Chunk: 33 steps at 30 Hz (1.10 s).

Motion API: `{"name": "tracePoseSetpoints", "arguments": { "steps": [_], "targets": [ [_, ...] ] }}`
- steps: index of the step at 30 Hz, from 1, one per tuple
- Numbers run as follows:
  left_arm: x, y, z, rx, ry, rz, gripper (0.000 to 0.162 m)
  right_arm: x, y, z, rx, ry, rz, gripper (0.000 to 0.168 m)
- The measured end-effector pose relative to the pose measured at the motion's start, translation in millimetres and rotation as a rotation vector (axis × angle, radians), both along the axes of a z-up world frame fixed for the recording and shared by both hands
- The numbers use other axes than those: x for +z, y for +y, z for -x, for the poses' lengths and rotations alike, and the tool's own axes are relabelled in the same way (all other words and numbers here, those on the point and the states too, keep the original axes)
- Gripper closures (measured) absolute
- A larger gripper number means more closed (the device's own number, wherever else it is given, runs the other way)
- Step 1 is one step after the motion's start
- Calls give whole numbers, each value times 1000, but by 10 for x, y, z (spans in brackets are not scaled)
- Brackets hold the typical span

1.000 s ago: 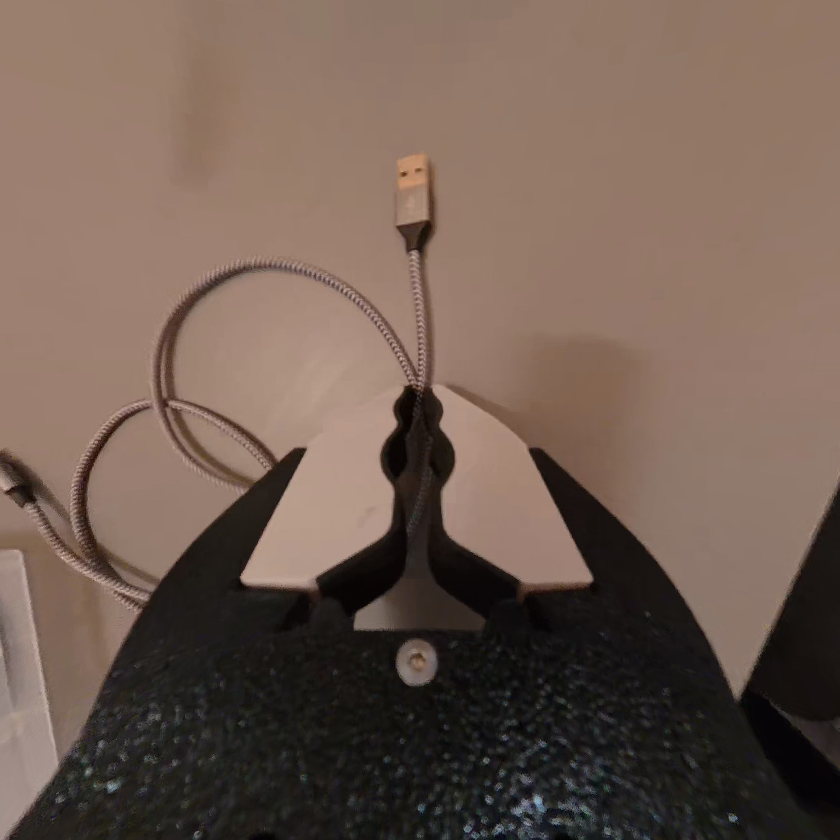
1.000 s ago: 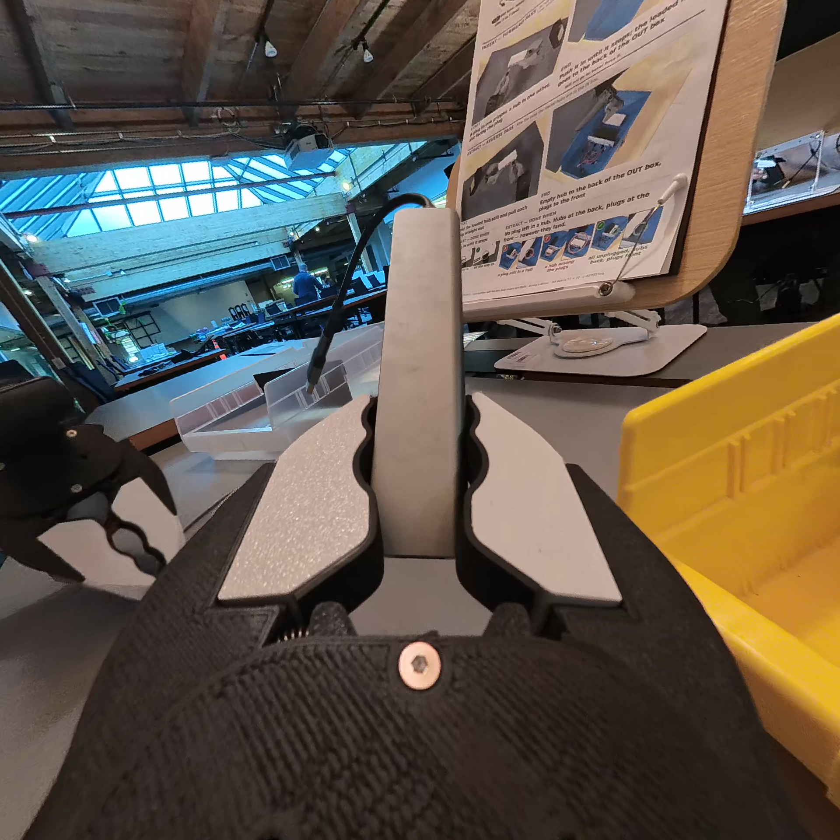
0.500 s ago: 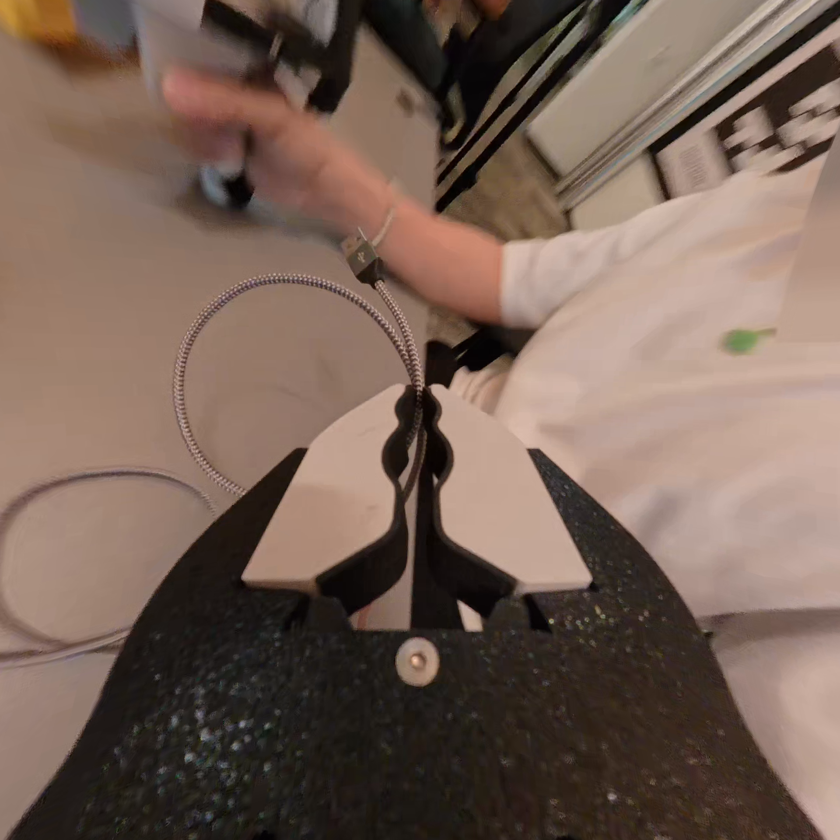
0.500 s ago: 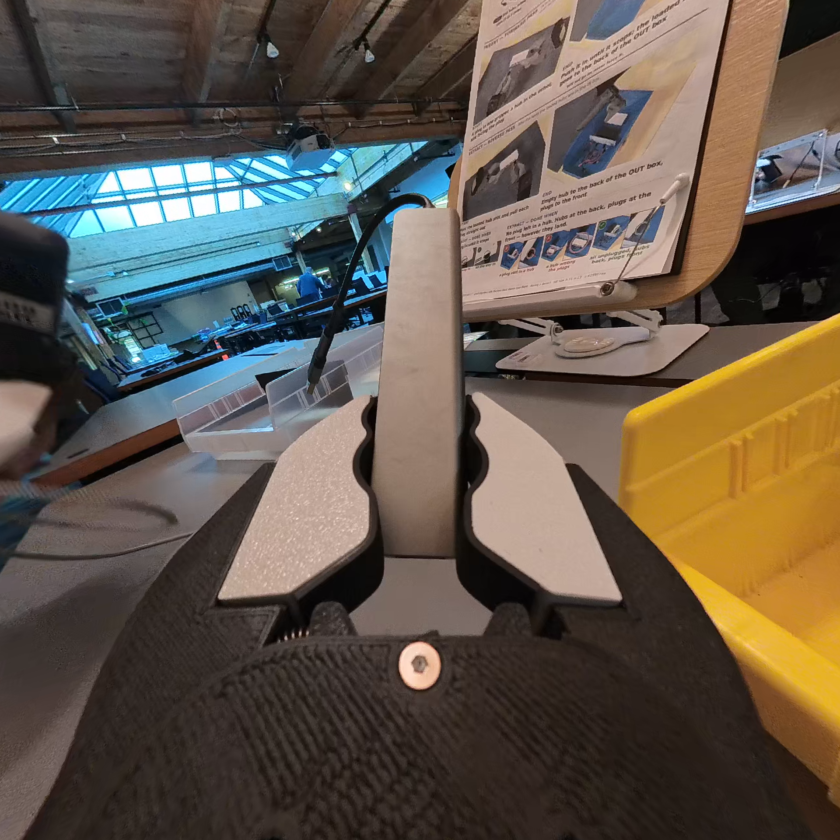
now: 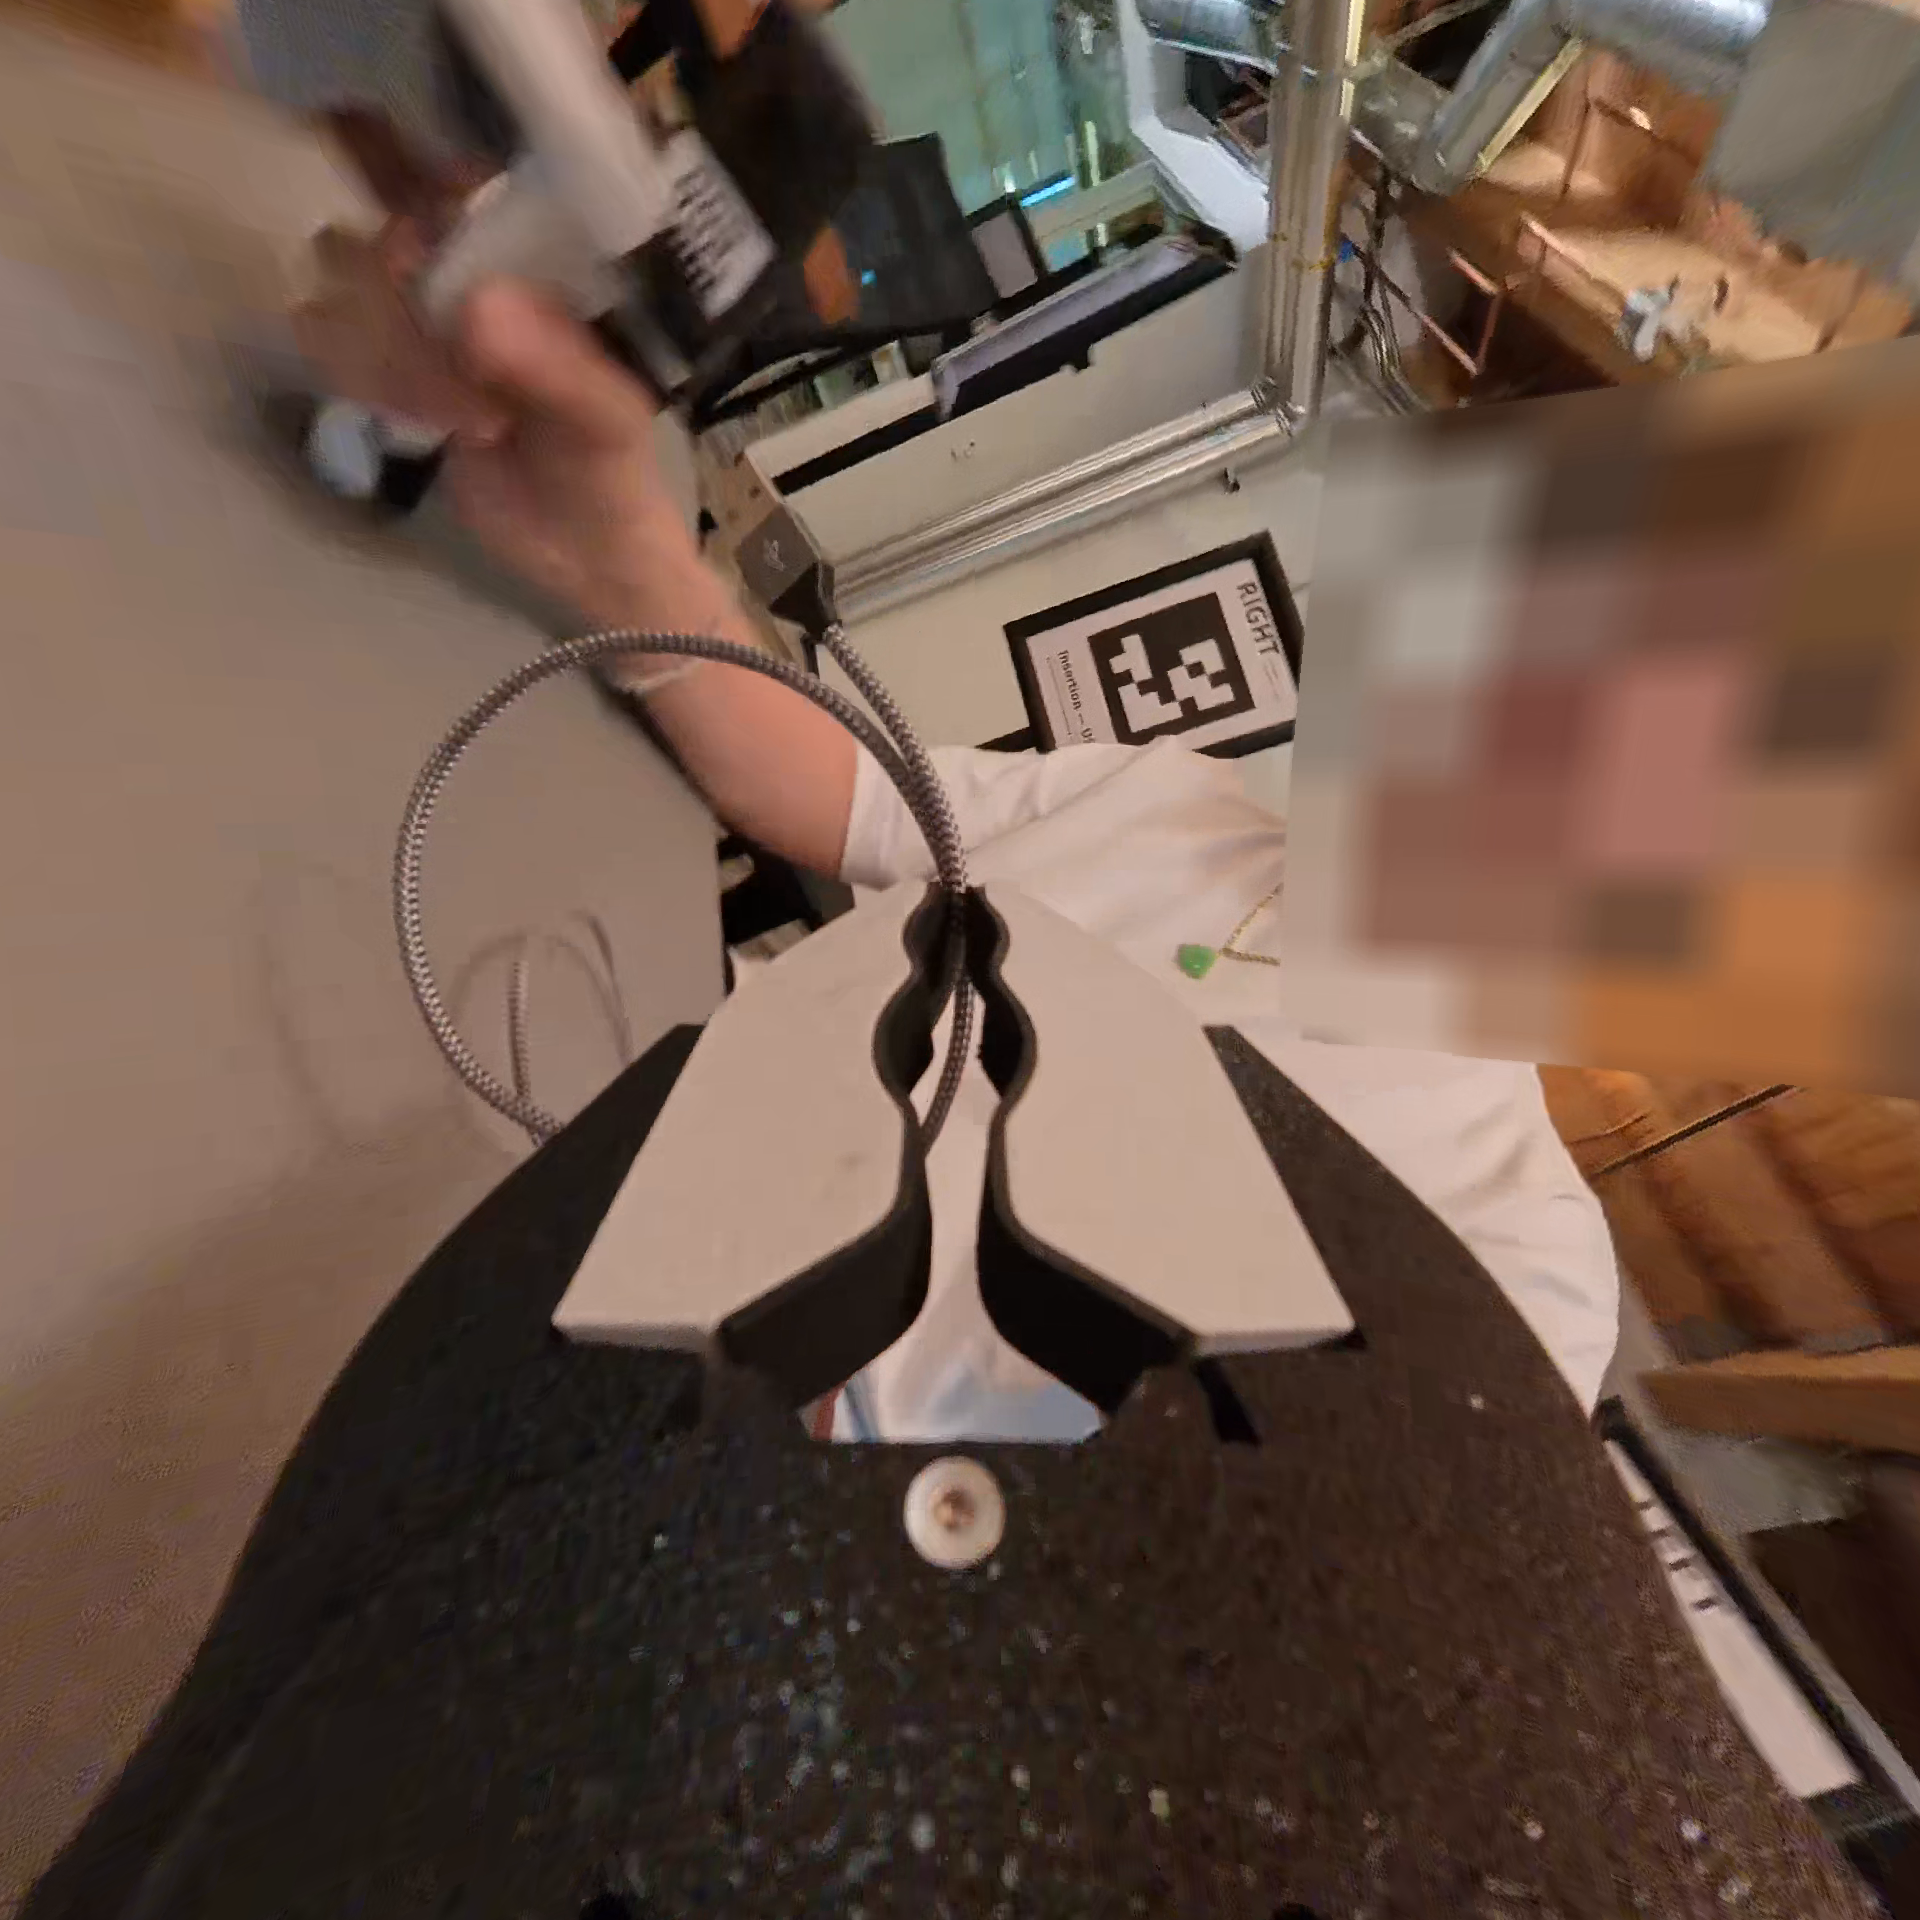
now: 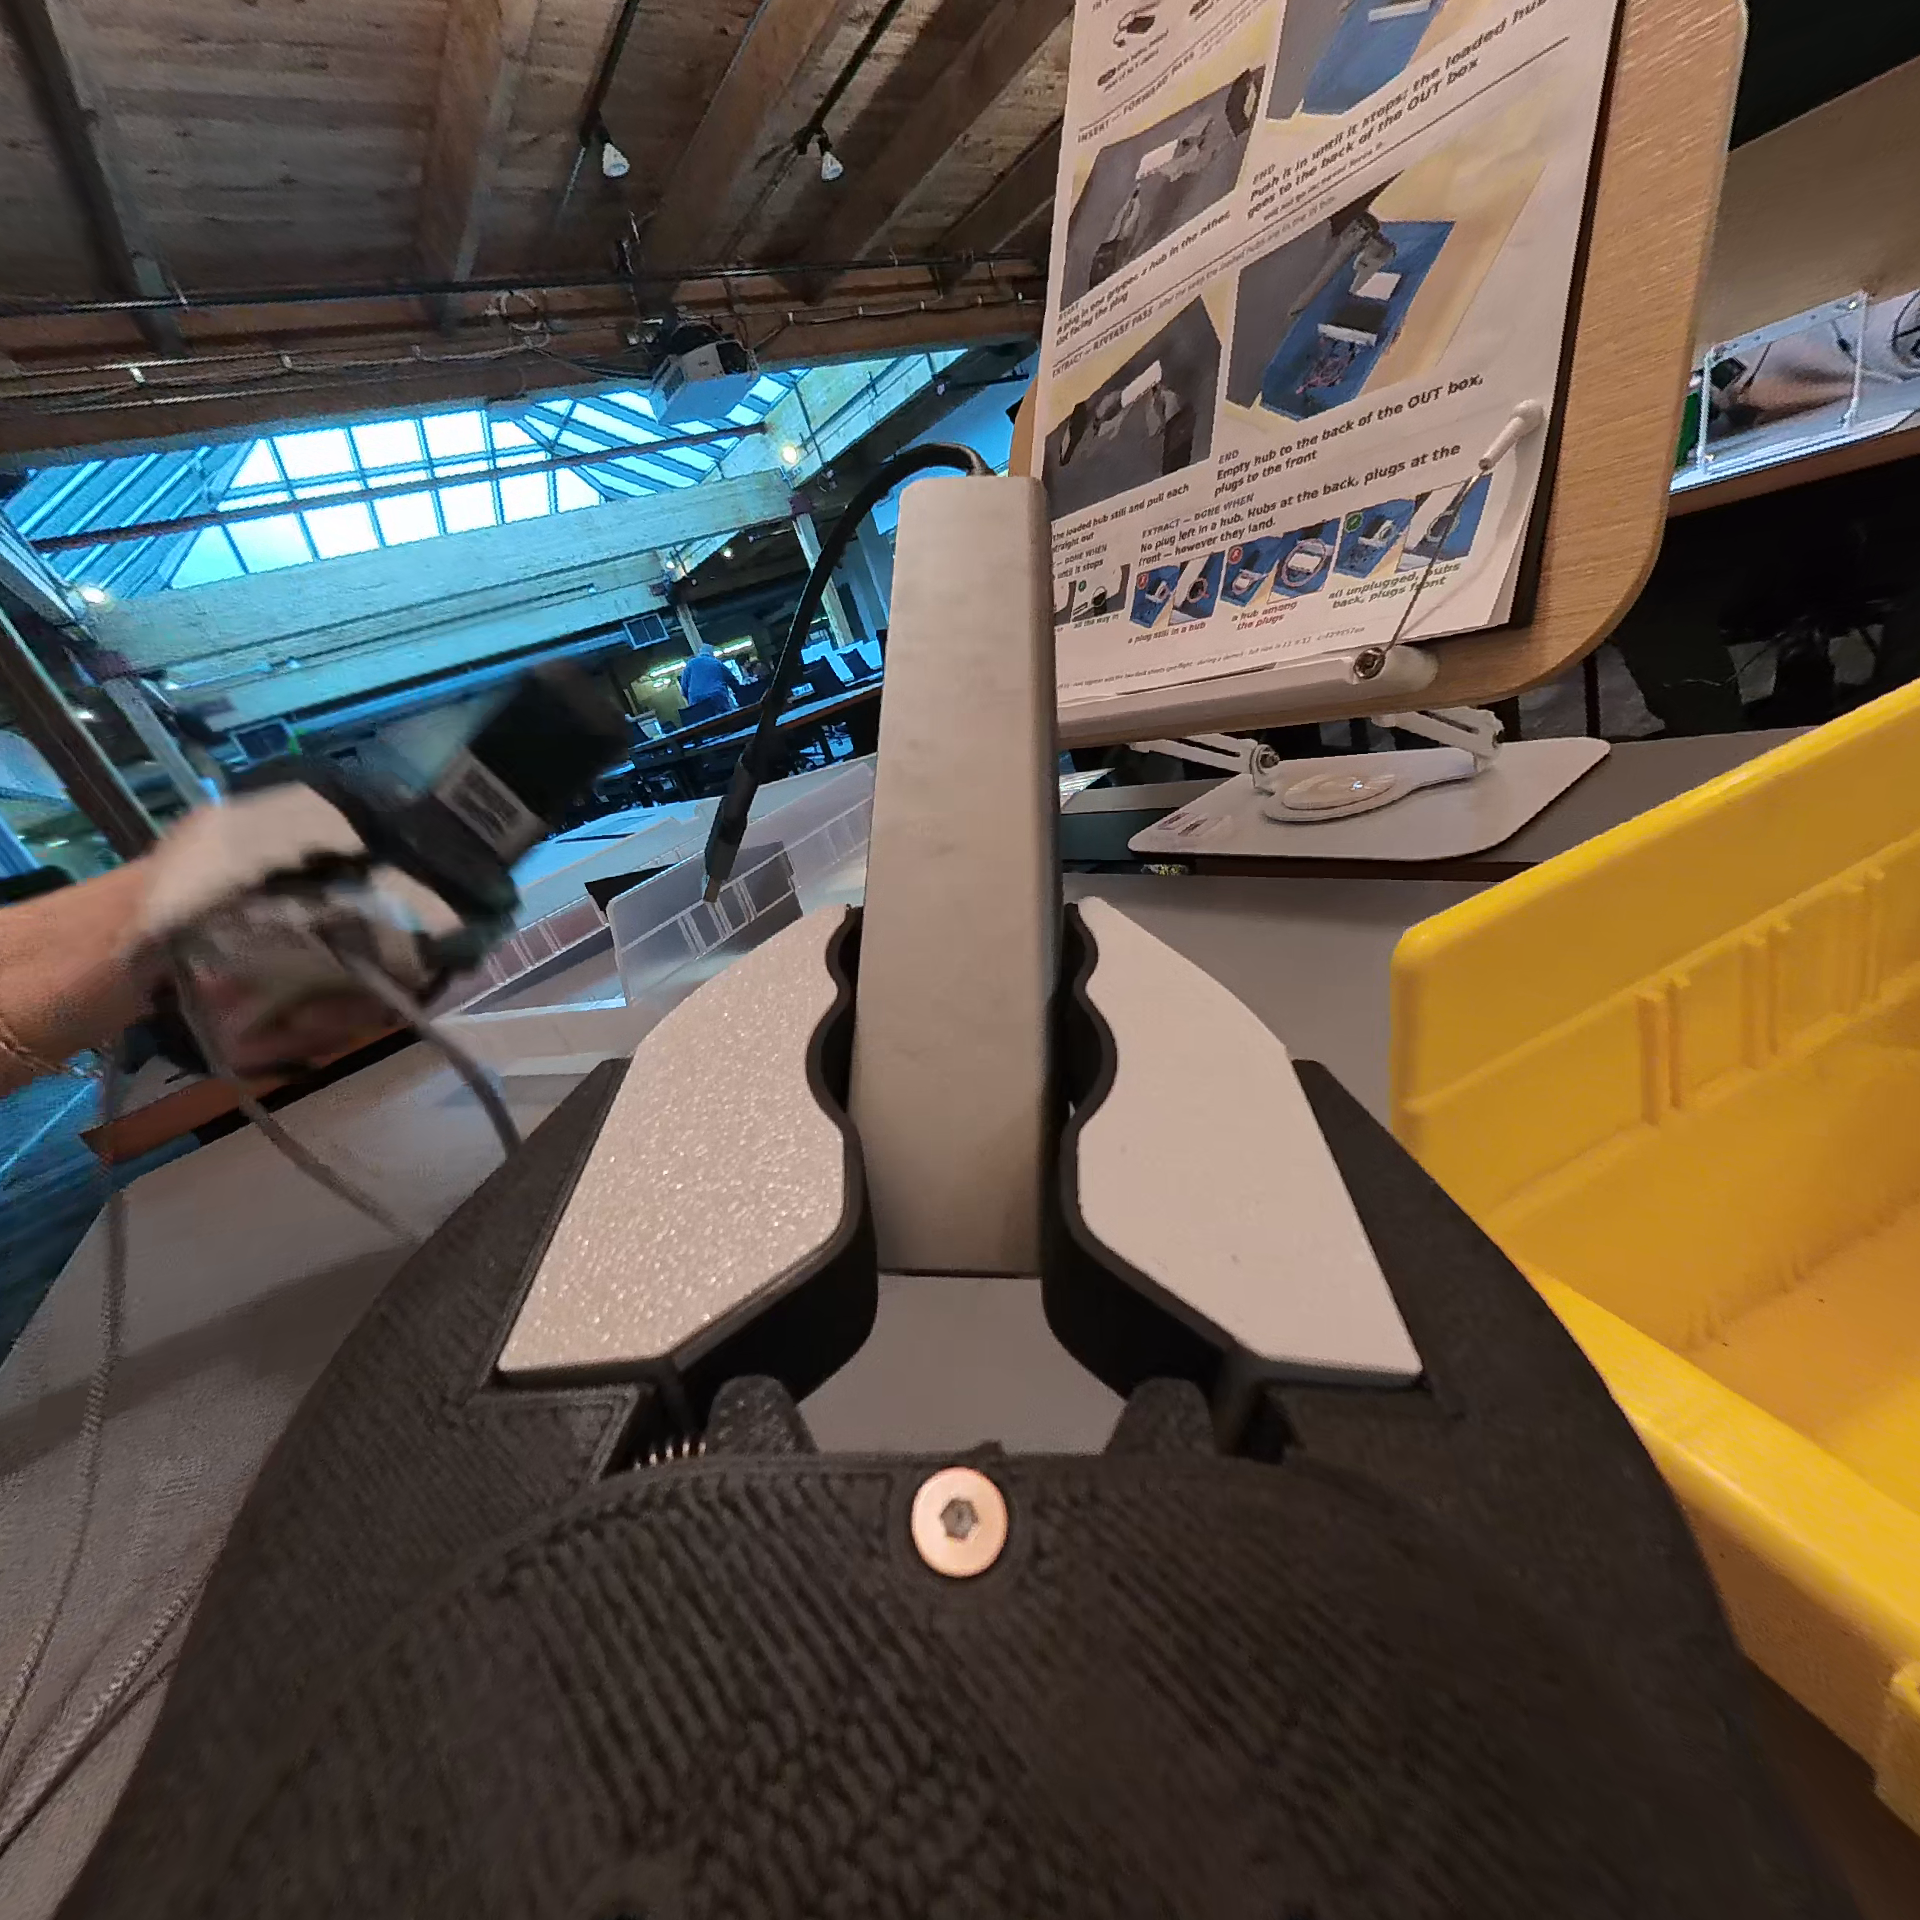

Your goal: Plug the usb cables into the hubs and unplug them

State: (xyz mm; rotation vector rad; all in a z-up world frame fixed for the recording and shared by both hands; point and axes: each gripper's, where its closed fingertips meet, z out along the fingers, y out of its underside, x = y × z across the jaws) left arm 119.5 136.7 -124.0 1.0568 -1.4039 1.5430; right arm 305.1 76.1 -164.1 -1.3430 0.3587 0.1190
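Holding the grey hub (image 6: 961, 862) upright in my right tongs (image 6: 961, 1049), I have it clamped by its lower end, with its black lead (image 6: 800, 634) arching off the top and hanging down behind. My left tongs (image 5: 951, 1023) are pinched nearly closed on the braided usb cable (image 5: 665, 655), gripping the cord itself, not the plug. From there the cord loops up and over to the dark plug (image 5: 792, 566), which sits free in the air well clear of the tips. In the right wrist view the left tongs (image 6: 343, 904) appear blurred over the left side of the grey surface (image 6: 260, 1278), with cable trailing down toward its near edge. The yellow bin (image 6: 1704, 1174) stands just beside the hub on the right.

I judge this to be the approach before insertion. With the grip so far back on the cord, the plug will flop when it meets a port, so I would rather regrip on the plug body first. I cannot see the hub's ports from either camera, so I need to turn the hub's port face toward the plug, square the two up, then push straight along the port axis while the right tongs brace firmly.
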Motion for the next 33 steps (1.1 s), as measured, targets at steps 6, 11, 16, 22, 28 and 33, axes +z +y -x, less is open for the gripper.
{"name": "tracePoseSetpoints", "arguments": {
  "steps": [6,11,16,22,28,33],
  "targets": [
    [-860,56,-84,9,186,-163,160,0,-1,-2,0,1,-1,133],
    [-1169,348,-206,151,153,-499,158,-5,12,9,4,-4,7,133],
    [-1249,702,-234,222,-56,-941,140,-9,23,20,9,-9,15,133],
    [-1030,395,-350,145,-592,-1207,135,-11,24,16,10,-5,15,133],
    [-1449,227,-545,36,-615,-1337,139,-5,15,15,6,-7,11,133],
    [-1560,229,-703,51,-590,-1325,137,-3,13,13,7,-6,8,132]
  ]
}}
